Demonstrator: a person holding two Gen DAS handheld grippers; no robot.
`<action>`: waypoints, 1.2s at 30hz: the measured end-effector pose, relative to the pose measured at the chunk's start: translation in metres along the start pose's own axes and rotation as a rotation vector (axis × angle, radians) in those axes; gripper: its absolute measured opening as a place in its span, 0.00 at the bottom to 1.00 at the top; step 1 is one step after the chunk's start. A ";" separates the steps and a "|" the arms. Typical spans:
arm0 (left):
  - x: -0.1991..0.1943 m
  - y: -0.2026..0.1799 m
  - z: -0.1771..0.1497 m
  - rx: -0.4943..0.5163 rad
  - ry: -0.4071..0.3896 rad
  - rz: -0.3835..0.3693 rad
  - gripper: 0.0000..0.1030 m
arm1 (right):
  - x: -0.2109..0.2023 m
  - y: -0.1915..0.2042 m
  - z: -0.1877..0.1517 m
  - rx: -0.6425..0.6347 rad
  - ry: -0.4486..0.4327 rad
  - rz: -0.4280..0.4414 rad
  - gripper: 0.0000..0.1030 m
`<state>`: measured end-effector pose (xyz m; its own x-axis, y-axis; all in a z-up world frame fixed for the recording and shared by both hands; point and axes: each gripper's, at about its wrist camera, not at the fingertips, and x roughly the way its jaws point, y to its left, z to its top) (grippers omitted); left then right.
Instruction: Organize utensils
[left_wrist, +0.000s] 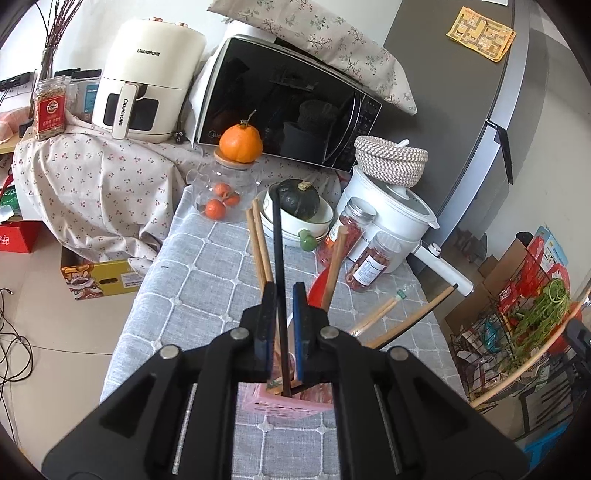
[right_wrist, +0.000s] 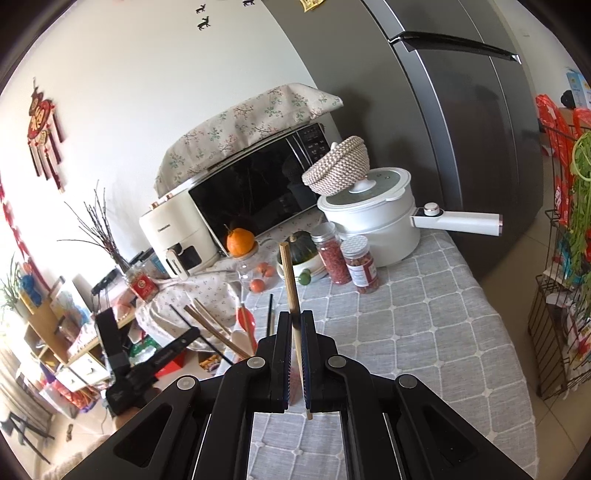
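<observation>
Left wrist view: your left tool (left_wrist: 285, 295), jaws slack, straddles the black chopstick (left_wrist: 277, 254) in the pink holder (left_wrist: 291, 400); pulling away crooked could tip it. Right tool (right_wrist: 295, 321) pinches a wooden chopstick (right_wrist: 289, 275).

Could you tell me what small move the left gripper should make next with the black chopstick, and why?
Probably lift the left gripper straight up and away. The black chopstick already stands with its lower end inside the pink holder, and there is a gap between it and the fingers, so it looks released. The right gripper holds a wooden chopstick to place next.
</observation>
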<state>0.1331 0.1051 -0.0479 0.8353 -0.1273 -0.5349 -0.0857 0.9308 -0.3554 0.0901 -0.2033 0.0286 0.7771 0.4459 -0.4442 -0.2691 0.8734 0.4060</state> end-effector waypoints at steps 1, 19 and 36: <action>0.001 0.001 0.000 0.000 0.000 -0.001 0.22 | 0.001 0.001 0.000 0.002 -0.001 0.008 0.05; -0.028 0.017 -0.003 0.037 0.045 0.044 0.70 | 0.025 0.037 0.002 0.026 -0.039 0.106 0.03; -0.029 0.037 -0.035 0.106 0.334 0.067 0.74 | 0.114 -0.099 -0.008 0.244 0.344 -0.380 0.37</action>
<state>0.0867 0.1312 -0.0728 0.6043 -0.1534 -0.7819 -0.0632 0.9690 -0.2389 0.2009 -0.2372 -0.0689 0.5528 0.1830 -0.8130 0.1643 0.9325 0.3217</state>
